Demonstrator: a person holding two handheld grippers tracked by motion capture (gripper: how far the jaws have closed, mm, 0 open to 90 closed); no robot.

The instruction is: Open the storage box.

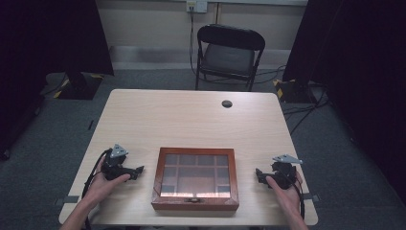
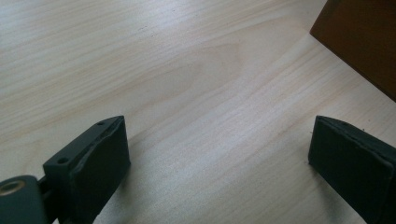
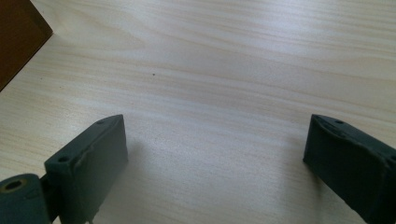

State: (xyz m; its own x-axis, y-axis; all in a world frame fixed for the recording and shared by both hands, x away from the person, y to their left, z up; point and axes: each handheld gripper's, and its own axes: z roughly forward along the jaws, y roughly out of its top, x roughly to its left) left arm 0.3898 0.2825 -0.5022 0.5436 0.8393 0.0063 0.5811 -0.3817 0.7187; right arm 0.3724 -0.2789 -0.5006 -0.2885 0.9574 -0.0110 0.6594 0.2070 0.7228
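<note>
Box (image 1: pixel 195 178) lies flat, lid closed, clasp toward the person, long axis front-to-back, between left gripper (image 1: pixel 139 169) and right gripper (image 1: pixel 257 172), both with jaws apart, empty.

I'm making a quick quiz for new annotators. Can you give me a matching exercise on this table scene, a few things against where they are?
Things:
1. brown wooden box with a glass lid
2. black folding chair
3. left claw
4. small dark round hole in the tabletop

Places:
A. on the floor beyond the table's far edge
B. near the table's front edge, in the middle
C. far part of the tabletop, right of centre
D. open, left of the box

Pairs: 1-B, 2-A, 3-D, 4-C
</note>
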